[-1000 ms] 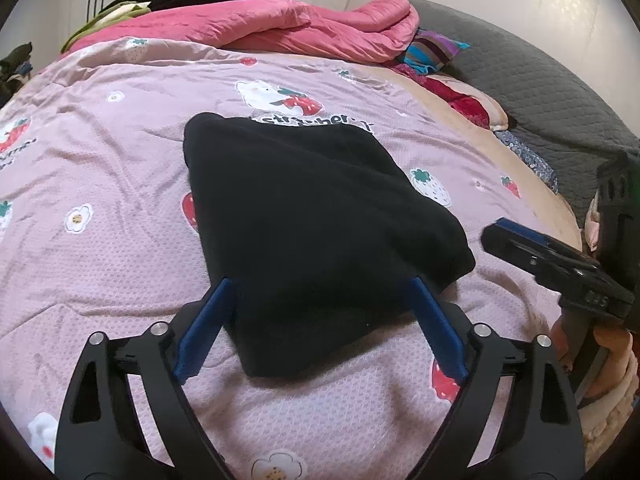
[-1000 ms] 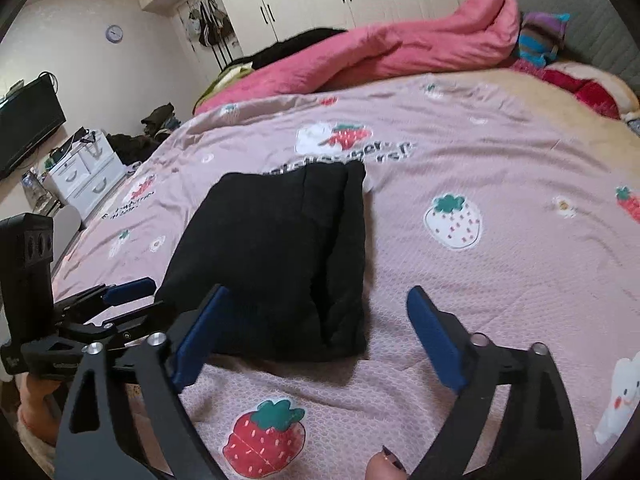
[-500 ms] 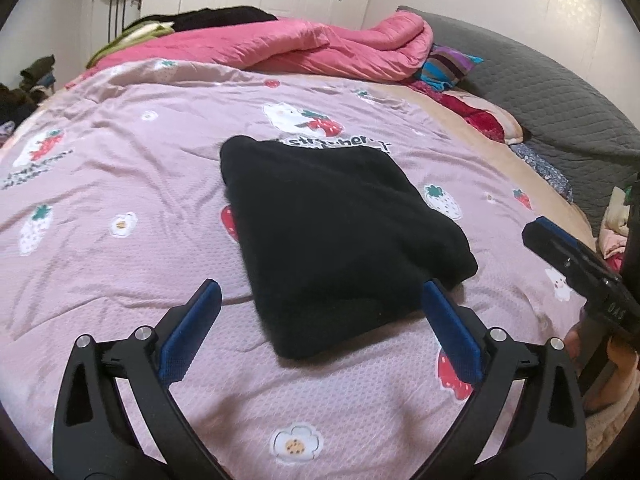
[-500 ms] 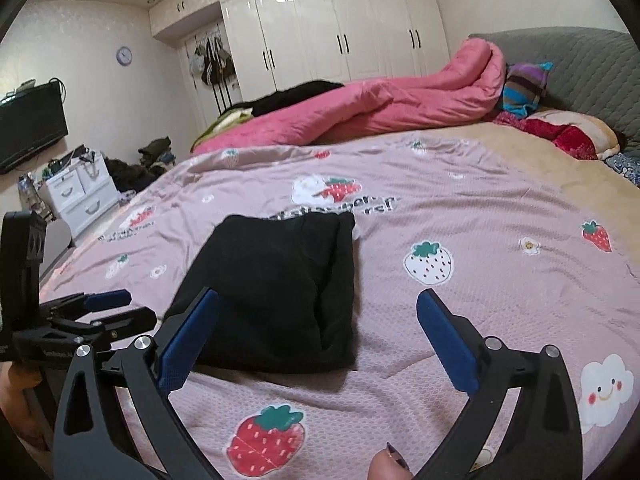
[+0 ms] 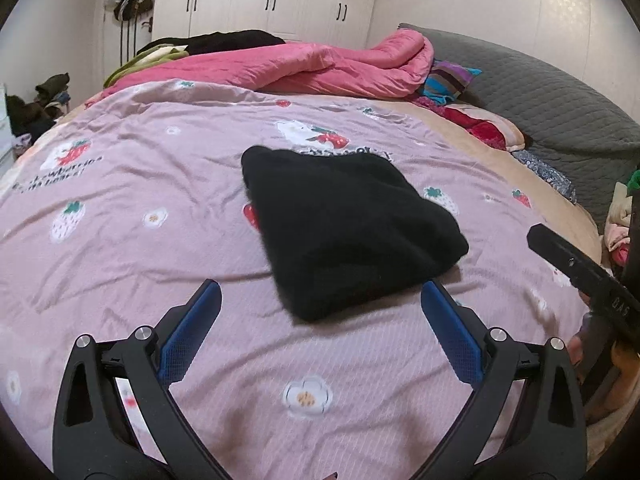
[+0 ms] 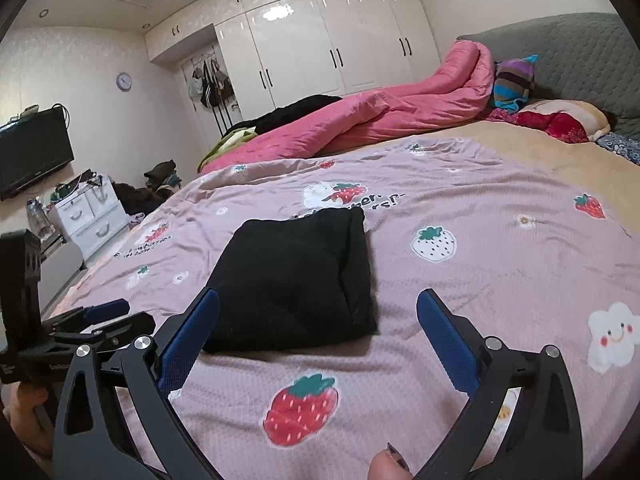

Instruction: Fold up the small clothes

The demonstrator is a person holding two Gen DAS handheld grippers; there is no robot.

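A black garment (image 5: 344,224) lies folded into a compact block on the pink strawberry-print bedspread (image 5: 120,208). My left gripper (image 5: 320,292) is open just short of the block's near edge, with nothing between its blue pads. In the right wrist view the same black garment (image 6: 296,280) sits ahead and left of centre. My right gripper (image 6: 318,300) is also open and empty, hovering a little back from the garment's near edge. The left gripper (image 6: 104,314) shows at the left edge of that view, and part of the right gripper's body at the right edge of the left wrist view.
A bunched pink quilt (image 5: 304,68) and dark clothes lie along the far side of the bed. Pillows (image 6: 560,120) and a grey headboard (image 5: 540,96) are at the right. White drawers (image 6: 88,216) and a wall TV (image 6: 28,156) stand left of the bed.
Both grippers have drawn back from the black garment and tilted up, so it now lies beyond their fingertips. The left gripper's jaws stand slightly wider than before.
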